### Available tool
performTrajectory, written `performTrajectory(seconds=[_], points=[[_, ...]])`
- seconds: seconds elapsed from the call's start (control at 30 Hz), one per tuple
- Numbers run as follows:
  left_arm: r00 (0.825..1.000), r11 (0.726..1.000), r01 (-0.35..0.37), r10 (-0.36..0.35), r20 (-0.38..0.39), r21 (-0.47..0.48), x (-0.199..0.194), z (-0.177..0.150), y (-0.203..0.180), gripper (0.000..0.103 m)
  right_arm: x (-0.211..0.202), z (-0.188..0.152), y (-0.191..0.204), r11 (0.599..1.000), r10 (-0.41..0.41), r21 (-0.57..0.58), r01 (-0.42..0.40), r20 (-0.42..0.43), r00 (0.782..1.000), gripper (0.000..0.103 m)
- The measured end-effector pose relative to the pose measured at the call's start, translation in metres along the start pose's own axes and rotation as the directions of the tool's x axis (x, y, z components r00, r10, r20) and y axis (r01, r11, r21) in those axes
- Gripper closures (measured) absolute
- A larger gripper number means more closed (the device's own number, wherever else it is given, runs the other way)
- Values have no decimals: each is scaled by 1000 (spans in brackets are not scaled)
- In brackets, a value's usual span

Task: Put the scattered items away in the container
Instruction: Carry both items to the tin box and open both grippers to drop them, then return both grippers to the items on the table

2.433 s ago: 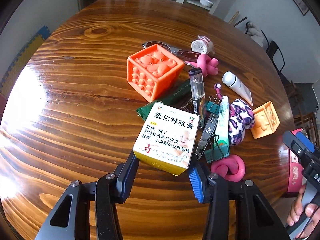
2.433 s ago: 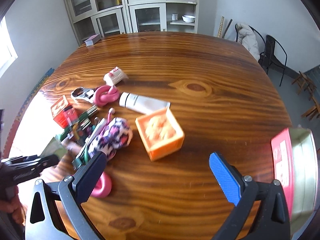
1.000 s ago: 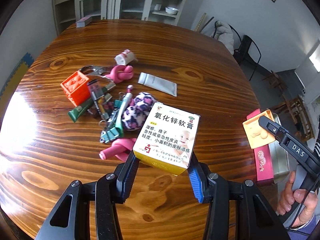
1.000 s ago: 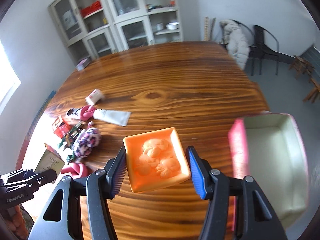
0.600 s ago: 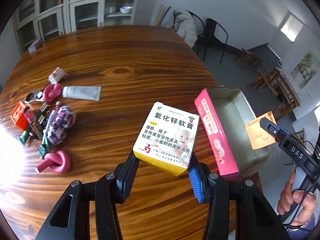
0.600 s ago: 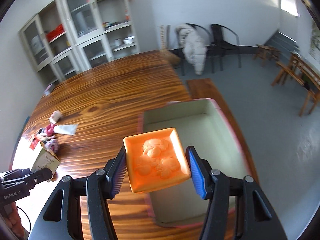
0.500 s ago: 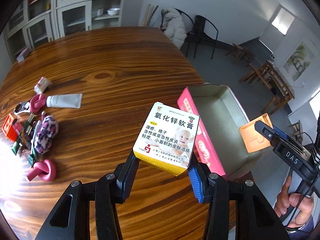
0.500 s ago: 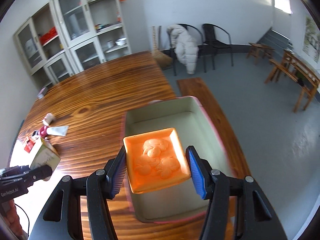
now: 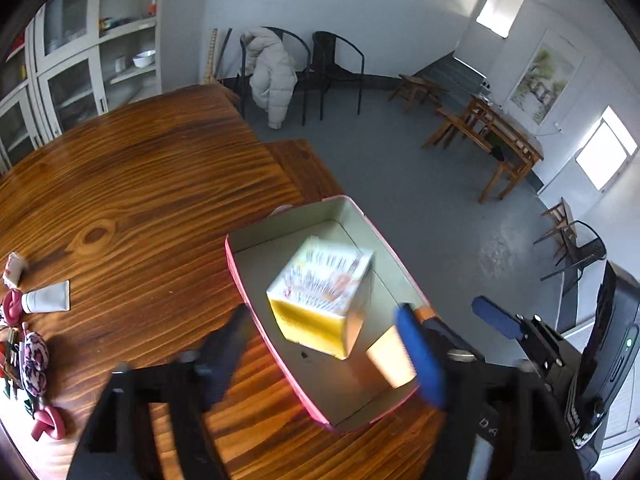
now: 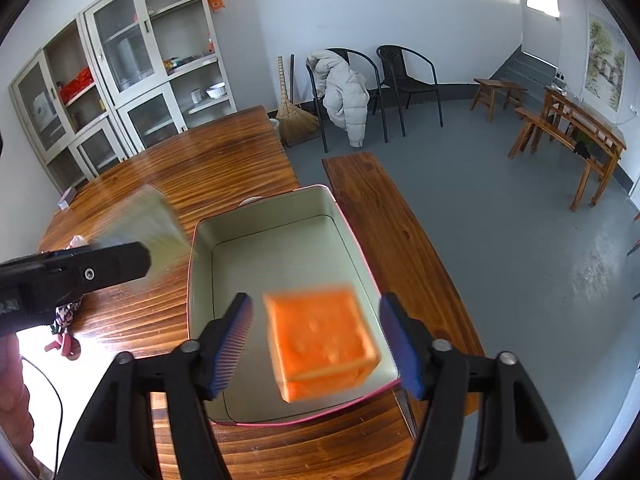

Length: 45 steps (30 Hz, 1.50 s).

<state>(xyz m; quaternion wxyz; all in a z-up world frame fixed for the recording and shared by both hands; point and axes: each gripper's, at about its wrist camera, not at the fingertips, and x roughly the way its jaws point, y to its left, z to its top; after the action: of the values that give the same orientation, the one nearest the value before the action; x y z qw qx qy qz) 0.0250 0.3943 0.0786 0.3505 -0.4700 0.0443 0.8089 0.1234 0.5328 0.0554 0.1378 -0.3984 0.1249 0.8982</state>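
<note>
left gripper [image 9: 324, 344]: jaws opening, ointment box [image 9: 322, 294] loose, blurred, above the tin [image 9: 236, 250]
right gripper [image 10: 320, 340]: jaws opening, orange block [image 10: 322, 342] loose over the tin's near end
remaining clutter [image 9: 34, 354]: on the counter [image 9: 132, 184], well off on the left gripper's side

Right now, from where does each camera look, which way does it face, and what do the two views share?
Left wrist: sits on the left gripper, faces down over the table edge into the tin; its opening jaws frame the loose medicine box; the right gripper shows at right.
Right wrist: sits on the right gripper, faces down into the tin; its opening jaws frame the loose orange block; the left gripper and a hand show at left.
Shared: the tin, table, orange block, chairs and cabinet.
</note>
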Motion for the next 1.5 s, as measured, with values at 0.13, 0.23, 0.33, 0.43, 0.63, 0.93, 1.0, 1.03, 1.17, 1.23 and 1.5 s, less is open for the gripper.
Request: performTrajectory(seconds=[0.13, 0.23, 0.33, 0.43, 0.63, 0.93, 1.0, 1.03, 1.17, 1.23, 1.5], points=[[1000, 1000, -13, 13, 0, -2, 0, -1, 3, 17, 1, -1, -4, 1000, -1, 14, 1, 2, 1000, 25], [999, 999, -41, 40, -19, -30, 1, -5, 11, 17, 6, -1, -3, 1000, 9, 24, -9, -11, 1000, 25], [998, 996, -58, 56, -38, -64, -2, -12, 22, 17, 8, -3, -1, 999, 25, 29, -24, -21, 999, 25], [996, 992, -82, 78, -48, -96, -6, -20, 33, 17, 10, -3, 7, 999, 41, 15, -41, -28, 999, 25], [992, 982, -125, 118, -54, -142, -17, -36, 52, 17, 12, -4, 23, 997, 73, -16, -73, -33, 997, 25], [984, 962, -175, 166, -58, -211, -39, -53, 93, 17, 17, -5, 67, 989, 126, -75, -130, -52, 991, 25], [983, 956, -185, 175, -61, -227, -45, -58, 103, 17, 17, -5, 77, 986, 137, -89, -142, -57, 989, 25], [982, 954, -188, 179, -62, -235, -48, -60, 108, 17, 18, -6, 81, 984, 142, -95, -147, -60, 988, 25], [978, 943, -207, 196, -67, -262, -60, -71, 130, 17, 21, -8, 106, 977, 167, -120, -175, -78, 983, 25], [976, 935, -218, 207, -71, -278, -66, -77, 143, 17, 23, -10, 119, 972, 181, -134, -192, -89, 979, 25], [965, 897, -262, 251, -79, -356, -95, -100, 195, 17, 33, -21, 177, 948, 231, -193, -255, -141, 963, 25]])
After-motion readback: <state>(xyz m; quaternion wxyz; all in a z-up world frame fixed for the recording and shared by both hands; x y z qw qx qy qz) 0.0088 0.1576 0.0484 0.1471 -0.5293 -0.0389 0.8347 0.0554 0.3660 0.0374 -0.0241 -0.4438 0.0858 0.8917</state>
